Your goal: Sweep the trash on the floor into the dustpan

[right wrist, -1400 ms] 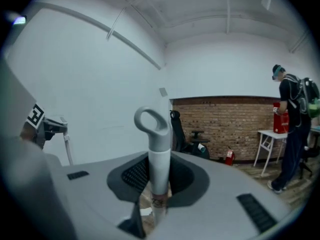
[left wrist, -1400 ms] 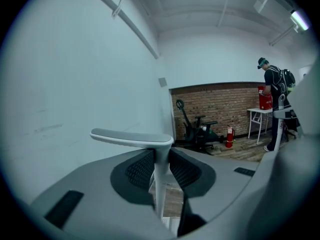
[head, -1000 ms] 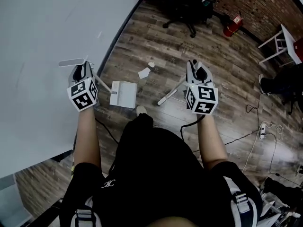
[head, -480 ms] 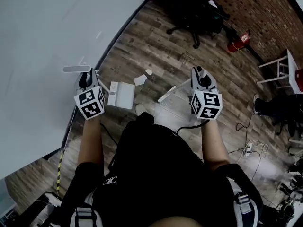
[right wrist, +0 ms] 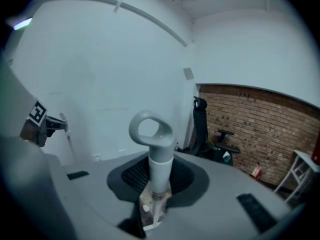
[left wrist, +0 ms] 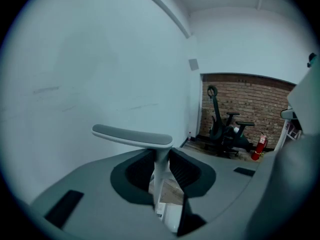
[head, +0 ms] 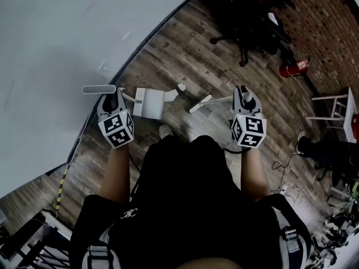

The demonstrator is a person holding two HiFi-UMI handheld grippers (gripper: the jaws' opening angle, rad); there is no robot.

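Note:
My left gripper (head: 110, 97) is shut on the thin white shaft of a dustpan handle (left wrist: 159, 176), just under its grey crossbar (left wrist: 132, 135). The white dustpan (head: 148, 102) rests on the wood floor beside the wall. White paper scraps (head: 171, 94) lie at the pan's right edge, one small piece (head: 180, 87) slightly farther. My right gripper (head: 242, 92) is shut on the broom handle (right wrist: 160, 171), below its grey loop (right wrist: 150, 129). The white broom head (head: 200, 103) sits on the floor right of the scraps.
A pale wall (head: 56, 49) runs along the left. Black office chairs (head: 247, 15) and a red fire extinguisher (head: 294, 69) stand by the brick wall ahead. A white table (head: 339, 108) and cables (head: 283, 167) are at the right. My shoe (head: 164, 130) is behind the dustpan.
I have stepped forward and the view has turned. The paper scraps now lie right against the dustpan, and the broom head is closer to them. Both grips are unchanged.

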